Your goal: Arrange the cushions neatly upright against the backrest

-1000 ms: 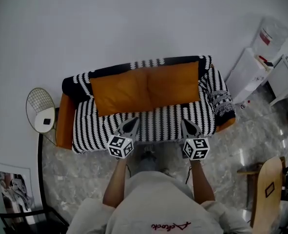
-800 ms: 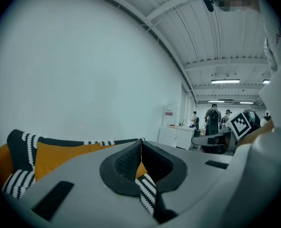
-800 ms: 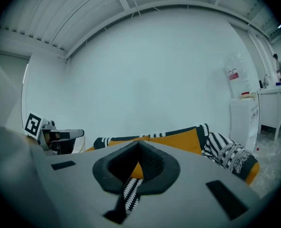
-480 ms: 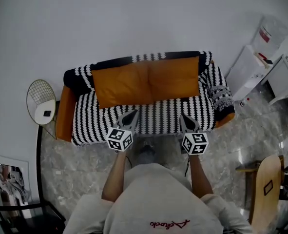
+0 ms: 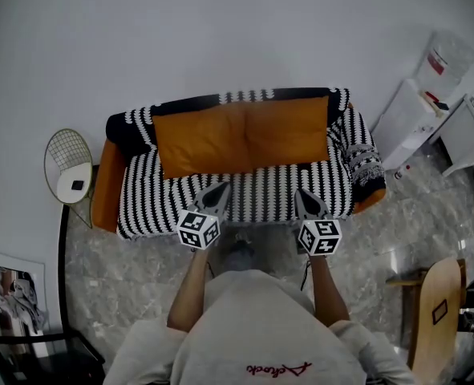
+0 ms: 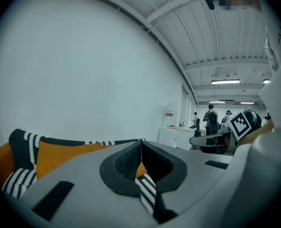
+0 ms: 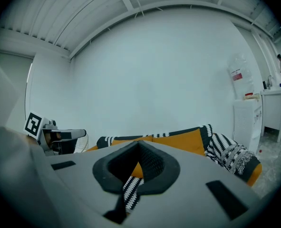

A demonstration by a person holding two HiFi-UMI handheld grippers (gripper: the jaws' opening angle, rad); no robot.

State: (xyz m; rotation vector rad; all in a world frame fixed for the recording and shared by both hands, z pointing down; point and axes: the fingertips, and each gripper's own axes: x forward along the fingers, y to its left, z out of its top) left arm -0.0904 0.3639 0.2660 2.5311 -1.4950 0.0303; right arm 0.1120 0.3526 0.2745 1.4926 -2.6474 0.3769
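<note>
Side table: wire-frame side table (image 5: 68, 175) sits just beside the sofa's L arm. It's not part of the job, so leave it.
Sofa: sofa (image 5: 102, 203) backs onto the wall, w/ a b&w striped throw (image 5: 257, 195) over seat & backrest. That backrest is what props the cushions up.
L cushion: orange L cushion (image 5: 198, 144) stands on its lower edge on the seat, leaning back on the backrest. Its R edge touches its neighbour, so the two brace each other.
L gripper: your left gripper (image 5: 220, 188) has its jaws closed together w/ nothing between them. It hangs over the seat's front edge, apart from the cushions and pointing at the sofa. Through the slit in the left gripper view you see only throw & orange fabric beyond, no contact.
R cushion: R cushion (image 5: 291, 131) is also upright against the backrest, top edge about level w/ the L one. The pair fills the middle of the back.
R gripper: your right gripper (image 5: 301, 192) is the same — jaws fully closed & empty, over the seat edge, clear of the cushions.
R arm: a patterned blanket (image 5: 363, 167) is draped over the sofa's R arm, beside the R cushion.
Far R: water dispenser (image 5: 429, 87) is well apart.
Status: prob. done — both cushions look neat & upright. Both grippers idle fits a check, not a grab.
</note>
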